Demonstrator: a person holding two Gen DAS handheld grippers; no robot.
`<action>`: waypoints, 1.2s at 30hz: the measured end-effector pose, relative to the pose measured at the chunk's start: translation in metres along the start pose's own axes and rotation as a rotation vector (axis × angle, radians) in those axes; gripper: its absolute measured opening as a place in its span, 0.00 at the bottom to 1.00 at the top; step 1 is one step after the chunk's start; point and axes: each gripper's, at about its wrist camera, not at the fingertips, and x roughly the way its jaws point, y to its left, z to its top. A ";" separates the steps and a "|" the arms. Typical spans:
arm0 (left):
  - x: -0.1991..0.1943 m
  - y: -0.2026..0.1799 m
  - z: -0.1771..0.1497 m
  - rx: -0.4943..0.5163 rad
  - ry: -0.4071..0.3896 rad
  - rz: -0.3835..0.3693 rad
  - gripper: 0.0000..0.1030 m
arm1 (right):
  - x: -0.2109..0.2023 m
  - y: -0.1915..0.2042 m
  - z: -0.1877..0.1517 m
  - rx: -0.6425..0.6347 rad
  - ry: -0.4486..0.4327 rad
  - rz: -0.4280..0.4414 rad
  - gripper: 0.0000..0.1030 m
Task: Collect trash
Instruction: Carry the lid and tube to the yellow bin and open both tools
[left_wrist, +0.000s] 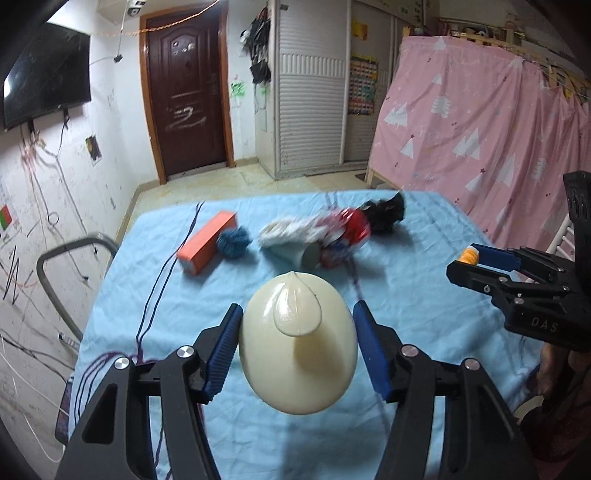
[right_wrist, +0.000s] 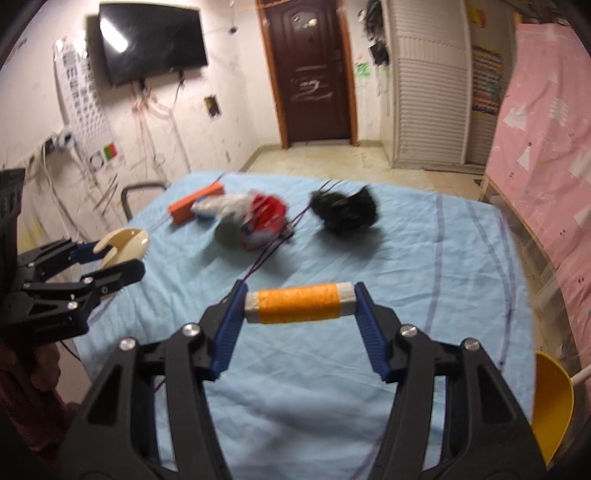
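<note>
My left gripper (left_wrist: 297, 332) is shut on a cream plastic scoop-like piece (left_wrist: 299, 350), held above the blue cloth; it also shows in the right wrist view (right_wrist: 123, 245). My right gripper (right_wrist: 300, 308) is shut on an orange thread spool (right_wrist: 299, 302), gripped end to end; the spool also shows in the left wrist view (left_wrist: 470, 254). On the cloth farther off lie an orange box (left_wrist: 207, 246), a blue yarn ball (left_wrist: 232, 242), a white and red crumpled wrapper pile (left_wrist: 325, 232) over a grey cup (left_wrist: 308, 254), and a black fuzzy clump (right_wrist: 345, 210).
The table has a light blue cloth (left_wrist: 406, 295) with purple thread (left_wrist: 155, 291) trailing across it. A grey chair frame (left_wrist: 59, 273) stands at the left. A pink curtain (left_wrist: 480, 129) hangs on the right. A yellow dustpan (right_wrist: 552, 406) sits at the right edge.
</note>
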 end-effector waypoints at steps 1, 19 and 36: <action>-0.002 -0.004 0.003 0.005 -0.005 -0.003 0.51 | -0.007 -0.007 0.000 0.019 -0.021 -0.009 0.54; -0.006 -0.148 0.055 0.218 -0.065 -0.163 0.51 | -0.113 -0.148 -0.044 0.309 -0.219 -0.213 0.54; 0.022 -0.288 0.063 0.314 -0.018 -0.542 0.51 | -0.157 -0.242 -0.115 0.529 -0.235 -0.429 0.55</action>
